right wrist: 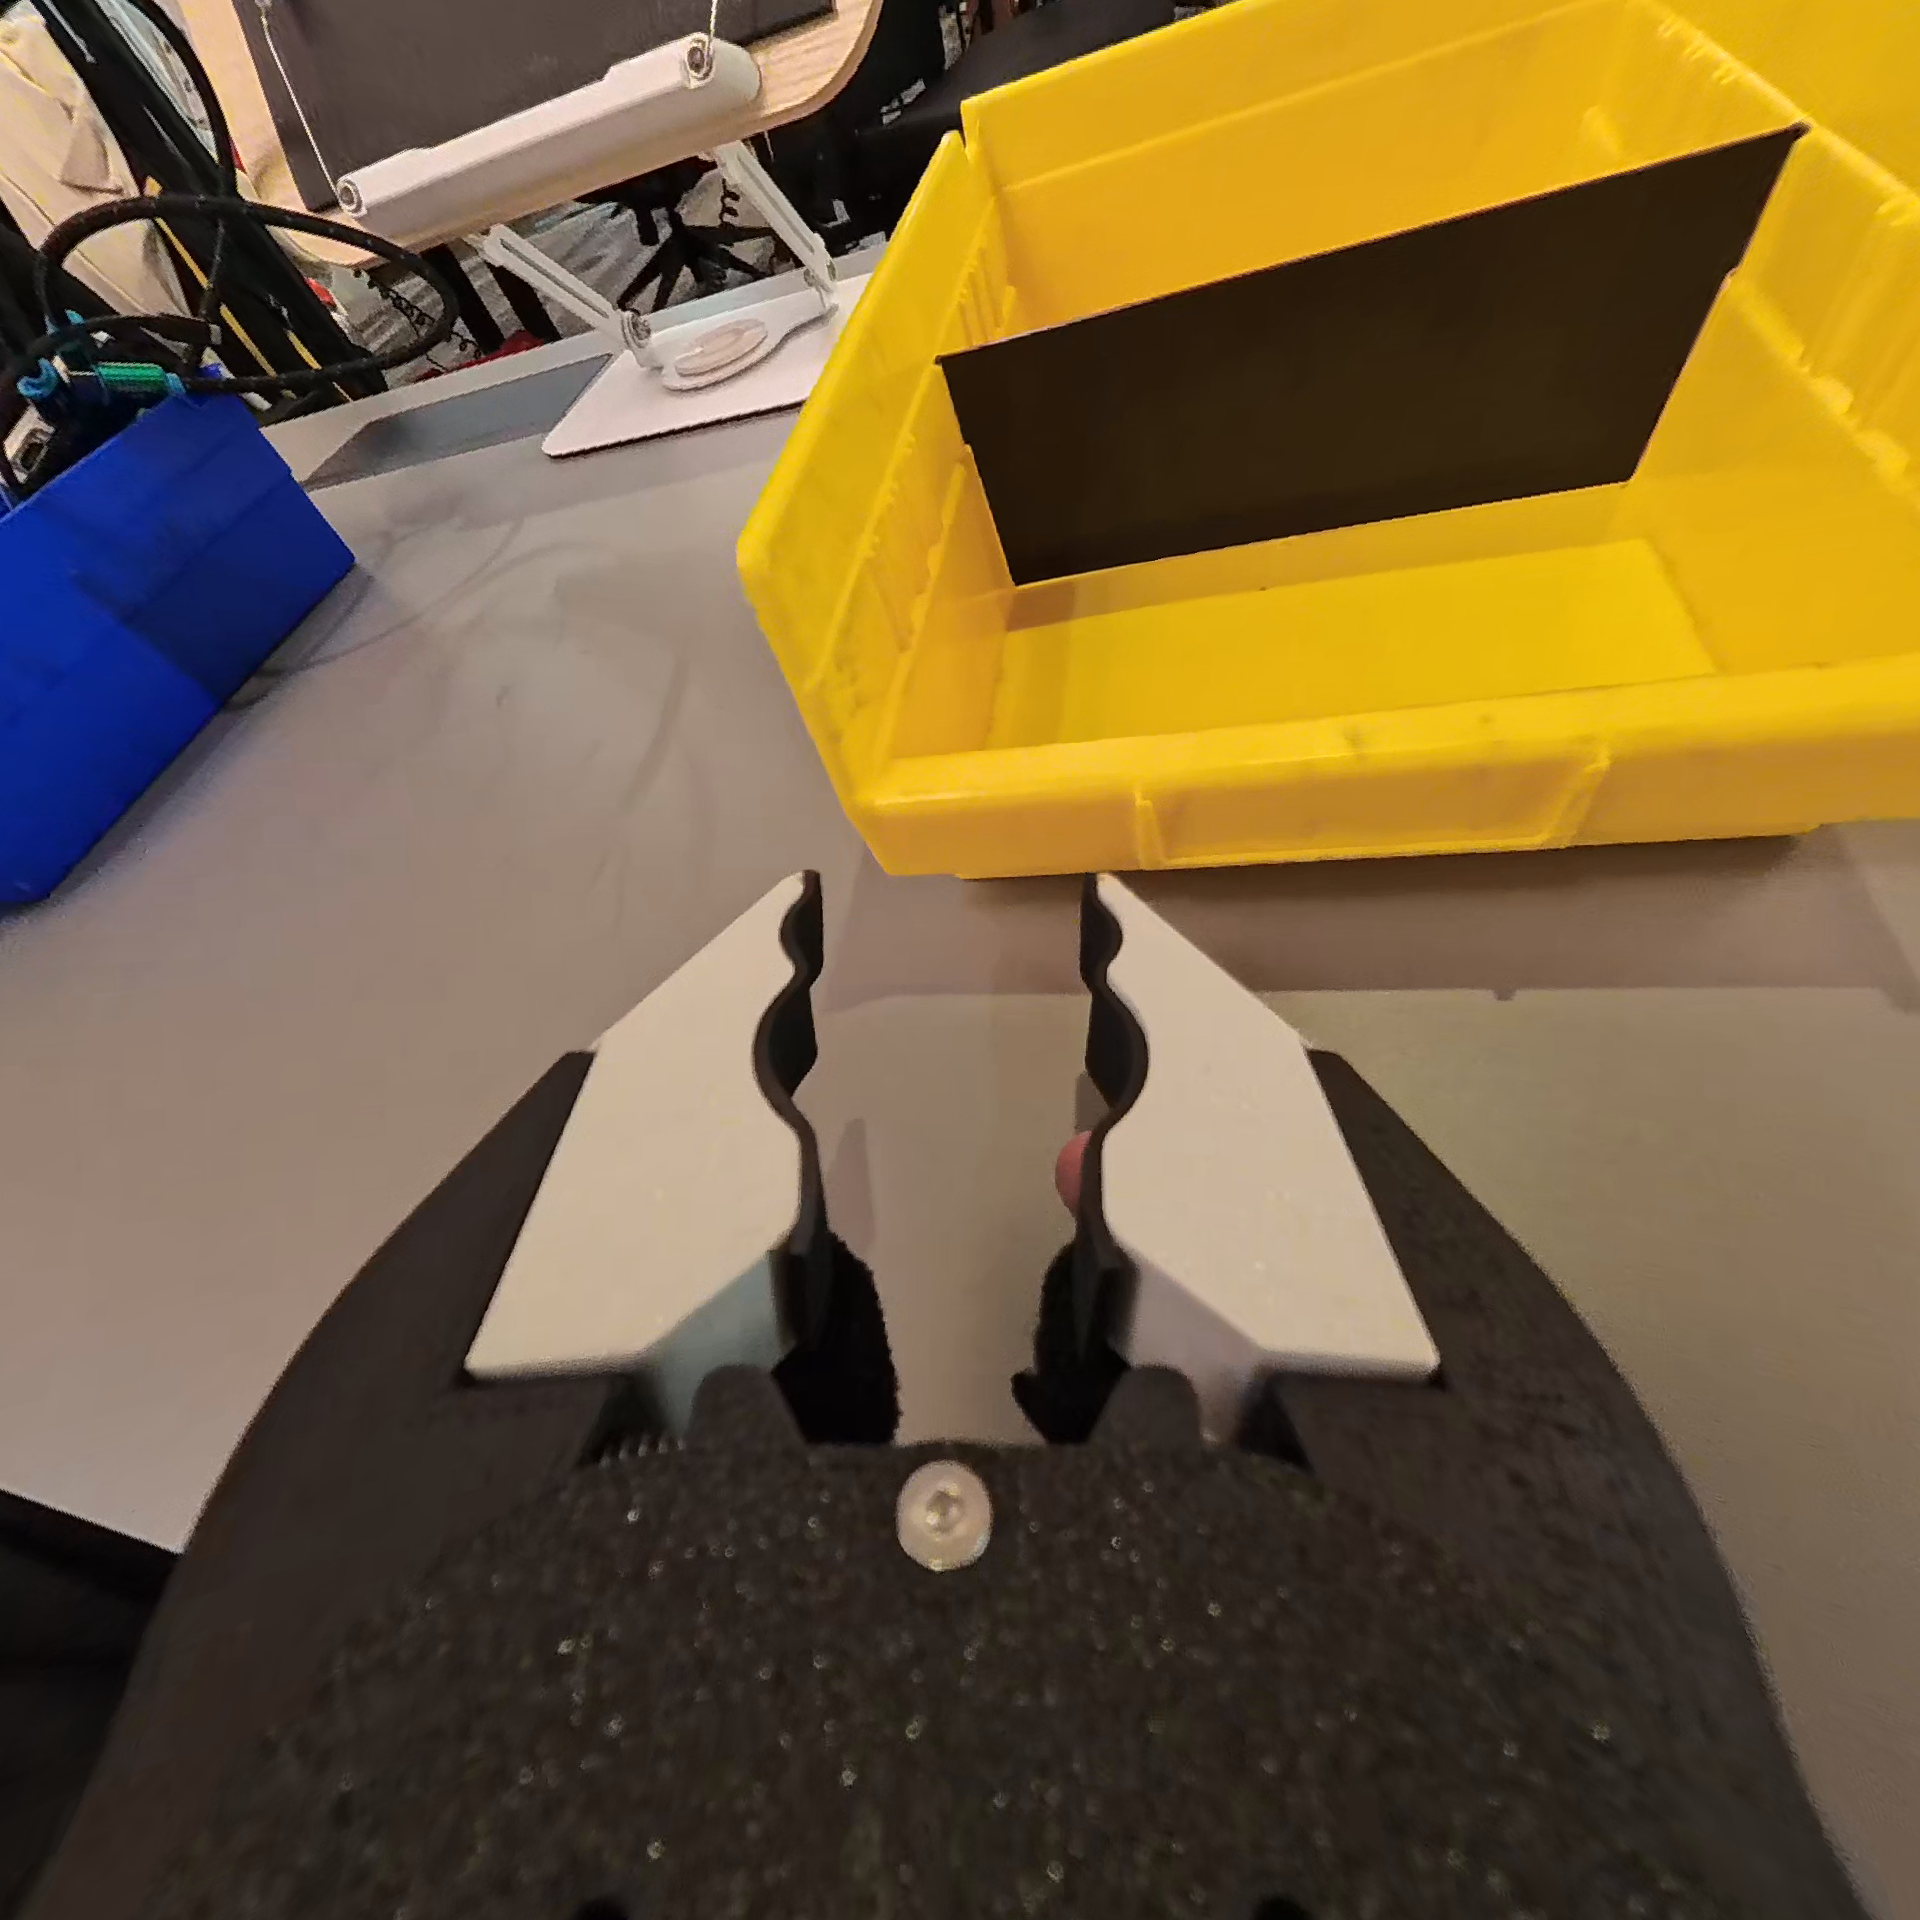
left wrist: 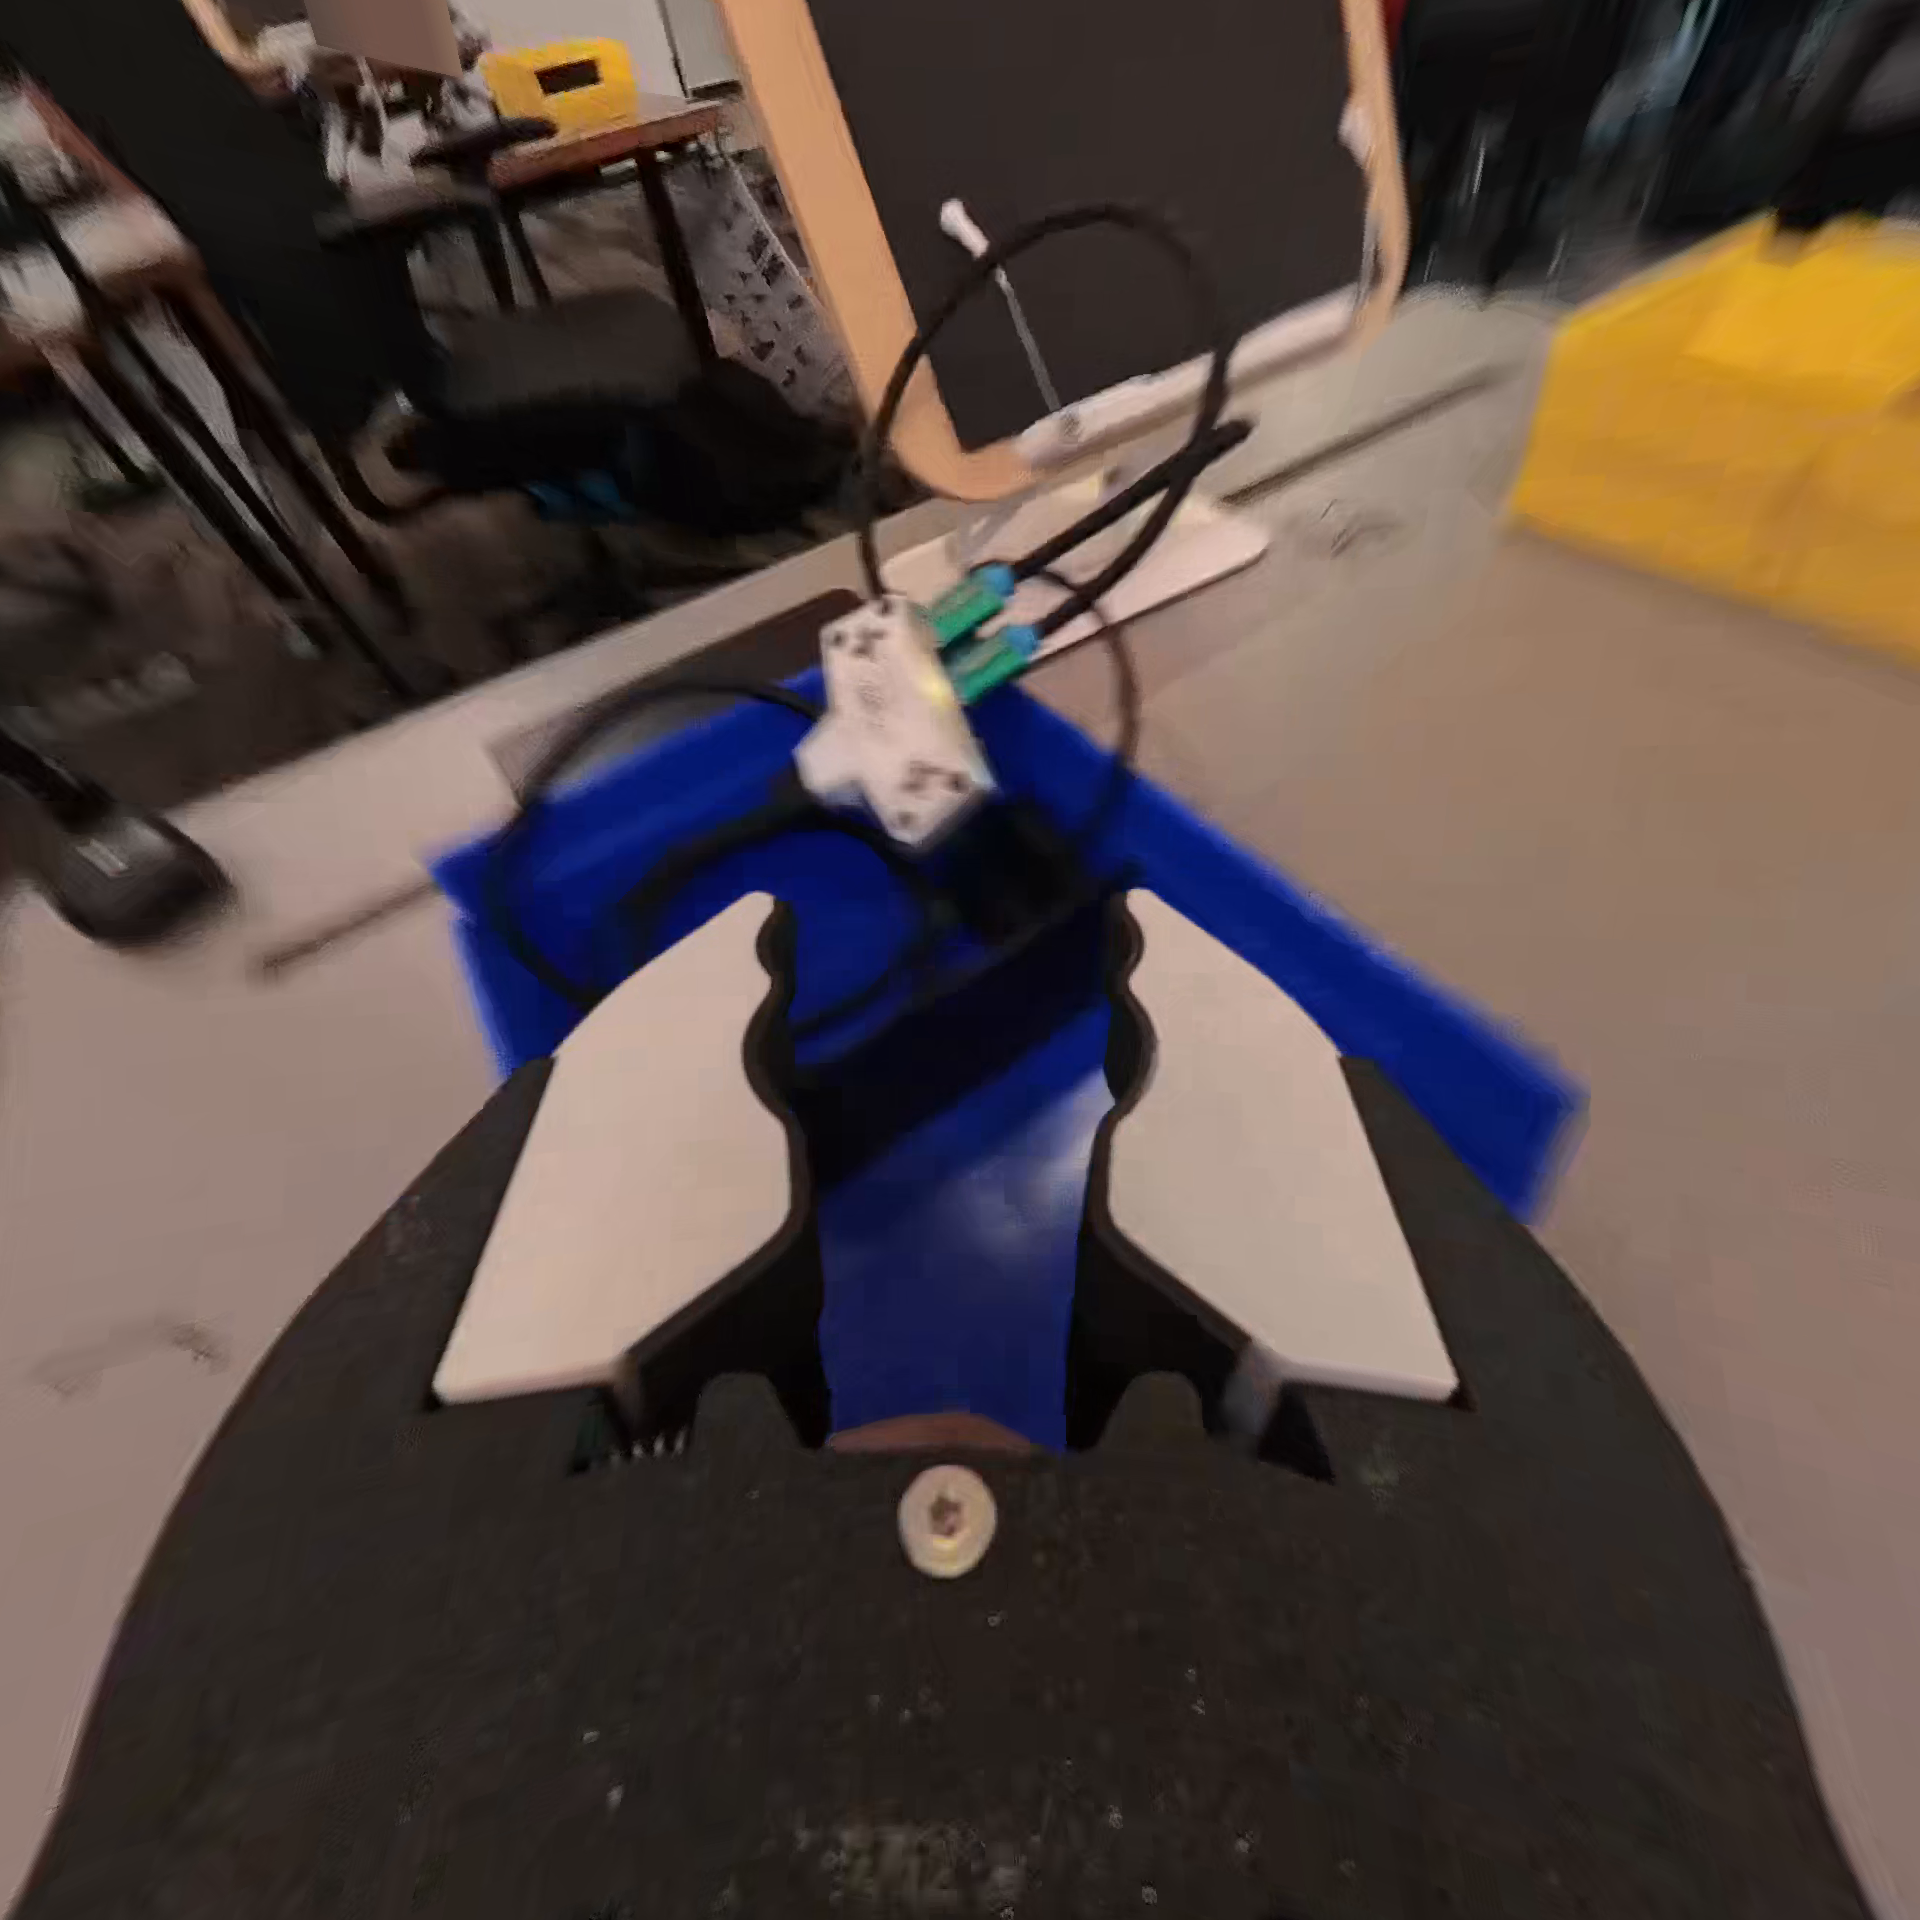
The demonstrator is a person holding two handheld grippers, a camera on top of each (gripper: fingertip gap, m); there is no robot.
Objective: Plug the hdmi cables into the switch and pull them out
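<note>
In the blurred left wrist view a small white switch [left wrist: 894, 717] rests tilted on the far part of a blue bin [left wrist: 1299, 966]. Two green-and-blue HDMI plugs [left wrist: 977, 634] sit in its far side, with black cables [left wrist: 1039, 312] looping up behind. My left gripper [left wrist: 951, 914] is open and empty, above the bin and just short of the switch. My right gripper [right wrist: 948, 894] is open and empty, low over the grey table [right wrist: 520, 831] in front of a yellow bin [right wrist: 1351, 769]. The blue bin [right wrist: 156, 582] and the green plugs [right wrist: 125, 379] show at the far left of the right wrist view.
The yellow bin has a black divider [right wrist: 1351, 416] and shows in the left wrist view at the right [left wrist: 1714, 436]. A white stand [right wrist: 675, 384] holding a wood-rimmed panel [left wrist: 831, 260] sits at the table's back. Desks and chairs lie beyond the edge. My right fingertips sit around 60 cm from my left ones. The right gripper is farther from the small white switch [left wrist: 894, 717], some 55 cm, than the left, some 15 cm.
</note>
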